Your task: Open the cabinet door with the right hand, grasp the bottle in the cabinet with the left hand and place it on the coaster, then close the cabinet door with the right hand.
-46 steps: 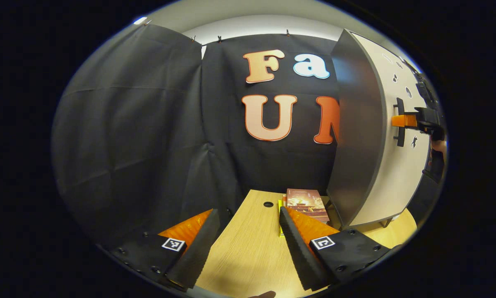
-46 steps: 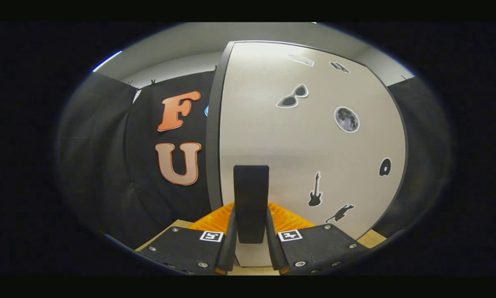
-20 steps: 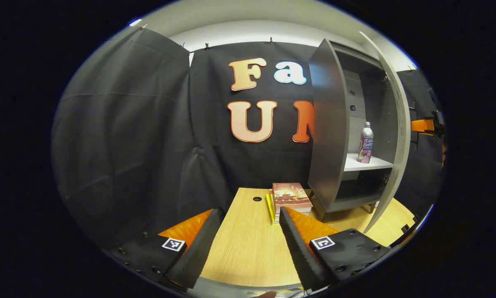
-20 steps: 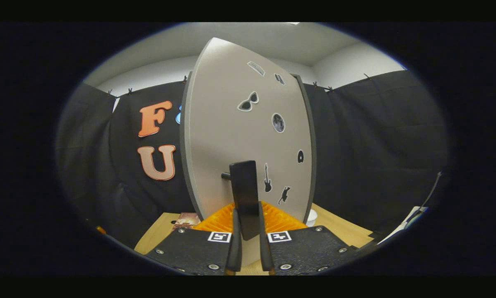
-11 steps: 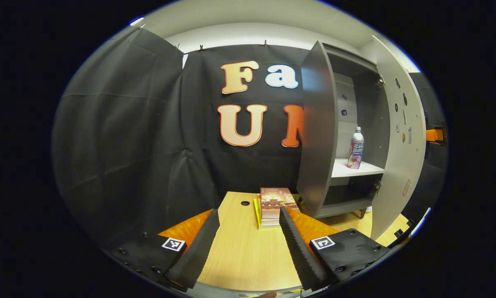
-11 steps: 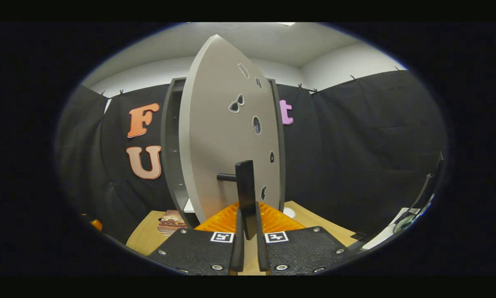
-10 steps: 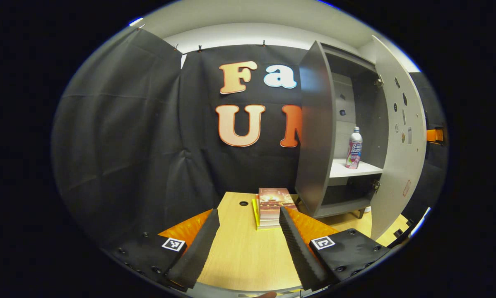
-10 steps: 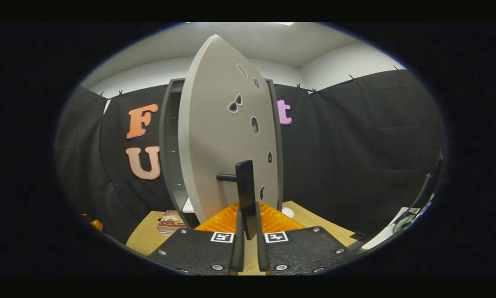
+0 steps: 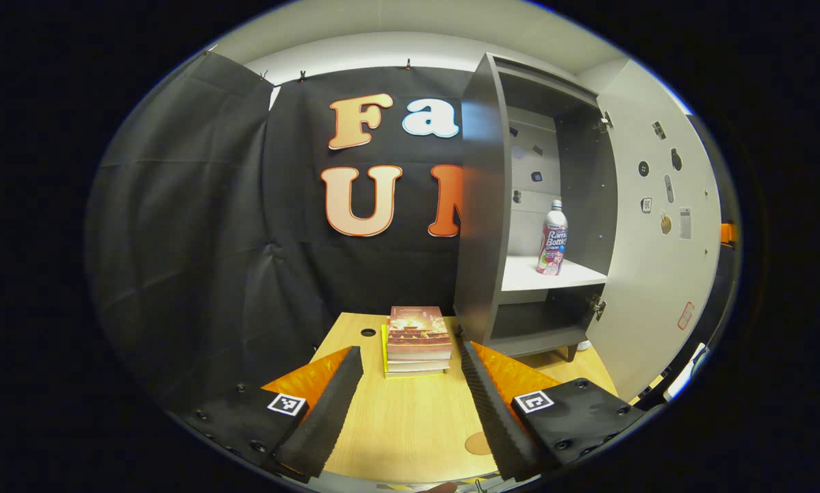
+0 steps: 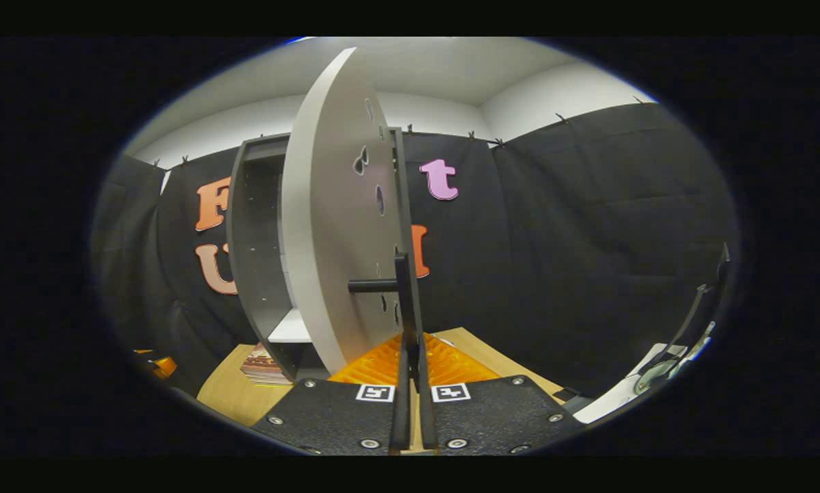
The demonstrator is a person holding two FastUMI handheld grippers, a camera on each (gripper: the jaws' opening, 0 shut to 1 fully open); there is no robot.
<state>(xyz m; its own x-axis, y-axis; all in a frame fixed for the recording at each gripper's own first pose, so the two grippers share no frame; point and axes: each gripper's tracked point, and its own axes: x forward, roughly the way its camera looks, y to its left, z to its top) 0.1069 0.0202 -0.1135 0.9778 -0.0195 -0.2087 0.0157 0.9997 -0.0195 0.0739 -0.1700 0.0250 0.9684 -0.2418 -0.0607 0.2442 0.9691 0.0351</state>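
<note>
Now right gripper (image 10: 410, 383) clamps door handle (image 10: 404, 301); left gripper (image 9: 410, 404) wide, empty.

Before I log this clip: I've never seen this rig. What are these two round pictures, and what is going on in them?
No robot here: a person holds a two-finger gripper in each hand, and a fisheye camera rides on each, looking along its fingers. In the left gripper view, the left gripper hangs over a wooden table, jaws apart and holding nothing. Ahead lie a stack of books and a round coaster. The cabinet stands open, with a bottle upright on its shelf. In the right gripper view, the right gripper has its jaws closed on the door handle, holding the door swung wide. The bottle is not yet taken.
</note>
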